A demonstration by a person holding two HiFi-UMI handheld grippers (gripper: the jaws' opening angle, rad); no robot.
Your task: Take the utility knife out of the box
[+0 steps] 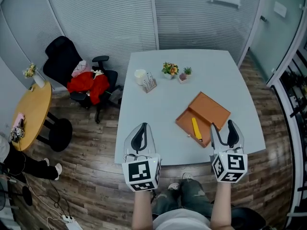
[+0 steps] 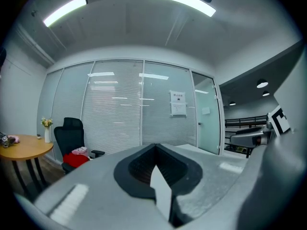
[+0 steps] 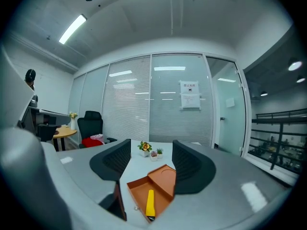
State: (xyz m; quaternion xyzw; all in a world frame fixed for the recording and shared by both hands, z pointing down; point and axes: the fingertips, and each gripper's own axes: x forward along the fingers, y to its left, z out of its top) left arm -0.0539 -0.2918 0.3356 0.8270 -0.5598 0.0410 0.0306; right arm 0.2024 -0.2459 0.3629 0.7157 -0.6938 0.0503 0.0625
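Utility knife (image 1: 196,128) — yellow — lies inside the open orange box (image 1: 213,110) on the grey table (image 1: 158,104), toward its near edge. Right gripper (image 1: 222,130) hangs near the box, jaws apart and empty; left gripper (image 1: 142,128) has its jaws together, holding nothing.

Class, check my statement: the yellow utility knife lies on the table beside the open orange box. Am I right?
No: the yellow utility knife lies inside the open orange box, not beside it on the table. The head view shows this.
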